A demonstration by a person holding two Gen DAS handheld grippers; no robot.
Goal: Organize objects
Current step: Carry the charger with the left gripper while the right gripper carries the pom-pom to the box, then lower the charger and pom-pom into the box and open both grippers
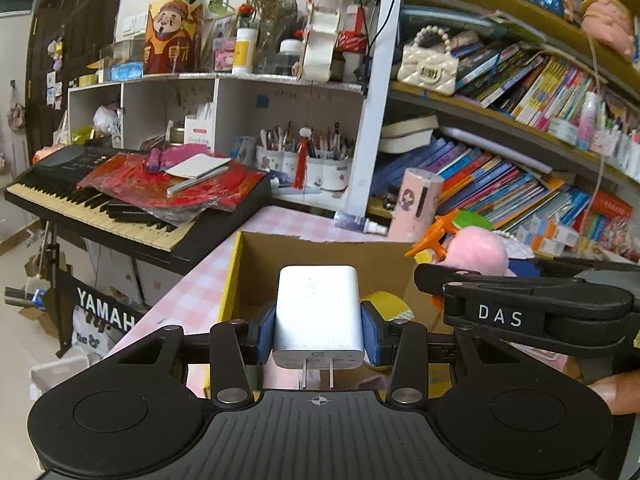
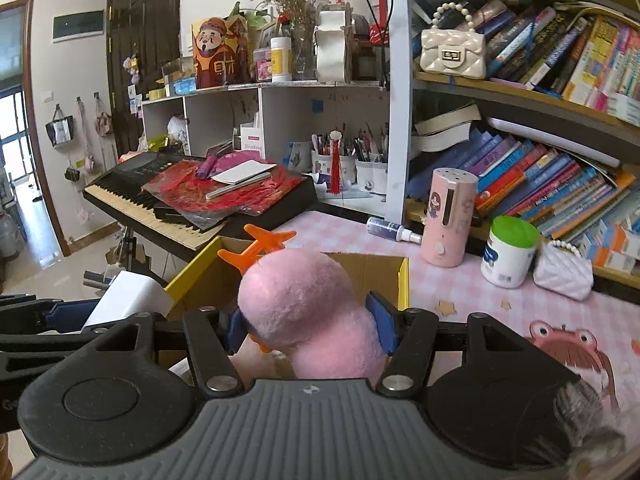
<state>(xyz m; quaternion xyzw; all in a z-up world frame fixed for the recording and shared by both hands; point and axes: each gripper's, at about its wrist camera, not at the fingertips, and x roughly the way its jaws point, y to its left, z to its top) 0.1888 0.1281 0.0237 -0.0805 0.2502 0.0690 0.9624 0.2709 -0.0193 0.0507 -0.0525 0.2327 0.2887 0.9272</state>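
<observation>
"YAMAH" on the keyboard stand [image 1: 105, 312]; "DAS" on the right gripper [image 1: 500, 316].

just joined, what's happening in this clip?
A person is tidying a cluttered desk with two handheld grippers. The left gripper is shut on a white charger plug, prongs toward the camera. The right gripper is shut on a pink plush toy with orange feet. Both are held over an open cardboard box on the pink checked tabletop.
</observation>
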